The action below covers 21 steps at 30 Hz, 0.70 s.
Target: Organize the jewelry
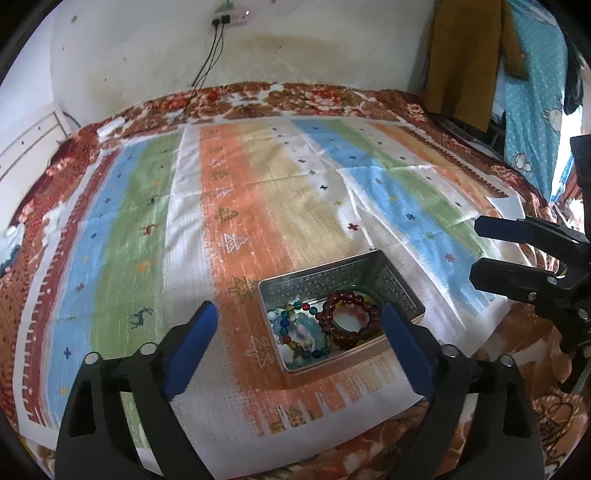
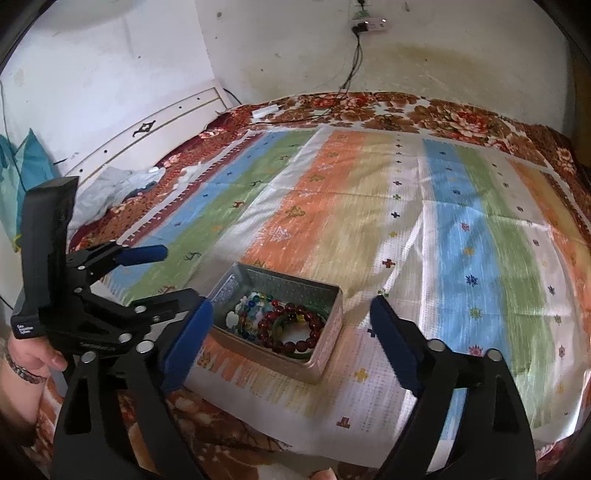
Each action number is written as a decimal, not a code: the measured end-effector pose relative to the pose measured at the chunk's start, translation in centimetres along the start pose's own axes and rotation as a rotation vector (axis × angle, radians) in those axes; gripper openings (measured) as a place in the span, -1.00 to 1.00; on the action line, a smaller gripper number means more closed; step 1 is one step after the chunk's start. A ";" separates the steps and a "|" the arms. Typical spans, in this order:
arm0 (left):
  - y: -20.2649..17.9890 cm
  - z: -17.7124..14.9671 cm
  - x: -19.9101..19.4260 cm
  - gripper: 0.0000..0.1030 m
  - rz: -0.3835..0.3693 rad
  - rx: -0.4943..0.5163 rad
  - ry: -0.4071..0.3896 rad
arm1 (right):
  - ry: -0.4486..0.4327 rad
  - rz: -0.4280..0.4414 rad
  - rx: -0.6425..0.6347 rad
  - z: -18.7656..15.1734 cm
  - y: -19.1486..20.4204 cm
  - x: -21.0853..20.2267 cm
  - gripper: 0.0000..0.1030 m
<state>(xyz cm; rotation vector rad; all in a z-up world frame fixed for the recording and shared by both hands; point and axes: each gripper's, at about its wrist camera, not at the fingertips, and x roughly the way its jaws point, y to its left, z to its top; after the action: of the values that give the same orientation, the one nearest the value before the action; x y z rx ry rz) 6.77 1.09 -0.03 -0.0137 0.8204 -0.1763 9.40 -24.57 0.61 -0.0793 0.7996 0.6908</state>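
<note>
A silver metal tin (image 1: pixel 400 286) sits on the striped cloth near the front edge. Inside lie a dark red bead bracelet (image 1: pixel 349 319), a multicoloured bead bracelet (image 1: pixel 295 332) and a green bangle, partly hidden. The tin also shows in the right wrist view (image 2: pixel 328 332), with the red bracelet (image 2: pixel 291 326) and the coloured beads (image 2: pixel 251 306). My left gripper (image 1: pixel 299 314) is open and empty, hovering just left of and above the tin. My right gripper (image 2: pixel 291 314) is open and empty, above the tin; it shows at the right in the left wrist view (image 1: pixel 476 251).
The striped cloth (image 1: pixel 258 192) covers a floral bedspread (image 1: pixel 314 96). A wall with a socket and cables (image 1: pixel 221 22) stands behind. A white headboard (image 2: pixel 147 129) and crumpled clothes (image 2: pixel 110 188) are at the left. Hanging clothes (image 1: pixel 465 55) are at the right.
</note>
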 end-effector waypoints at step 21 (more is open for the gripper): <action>-1.6 -0.9 -1.6 0.89 0.097 0.050 -0.091 | -0.013 0.011 0.046 -1.2 -0.8 -0.2 0.91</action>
<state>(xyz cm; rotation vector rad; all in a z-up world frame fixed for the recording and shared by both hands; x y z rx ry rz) 4.83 -0.20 0.66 0.0646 0.7239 -0.1042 9.04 -25.73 -0.22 -0.0286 0.8034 0.6825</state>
